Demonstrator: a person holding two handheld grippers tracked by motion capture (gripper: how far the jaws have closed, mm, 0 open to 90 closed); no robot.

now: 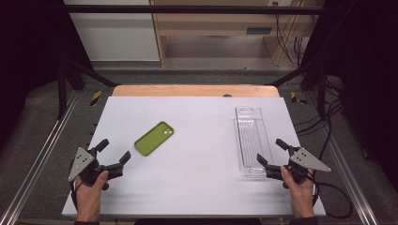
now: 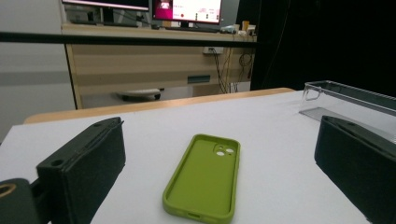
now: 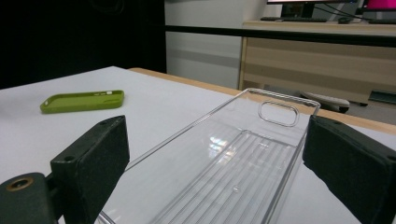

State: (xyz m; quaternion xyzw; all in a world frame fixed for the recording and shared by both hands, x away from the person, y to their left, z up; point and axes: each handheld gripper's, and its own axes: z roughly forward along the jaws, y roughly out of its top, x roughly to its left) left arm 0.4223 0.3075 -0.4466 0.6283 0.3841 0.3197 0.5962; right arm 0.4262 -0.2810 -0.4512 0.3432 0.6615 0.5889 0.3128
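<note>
A green phone case (image 1: 154,138) lies hollow side up on the white table, left of centre; it is also close ahead between the jaws in the left gripper view (image 2: 205,175) and far left in the right gripper view (image 3: 83,101). A long clear plastic tray (image 1: 251,139) lies on the right, empty, its ribbed floor near in the right gripper view (image 3: 233,168). My left gripper (image 1: 114,151) stands open just short of the case. My right gripper (image 1: 271,152) is open at the tray's near end, jaws on either side of it without touching.
The white table top (image 1: 197,178) ends in a wooden strip (image 1: 195,90) at the far edge. Metal rails (image 1: 42,154) run along both sides. Beyond the table stand a wooden bench (image 2: 154,60) and monitors.
</note>
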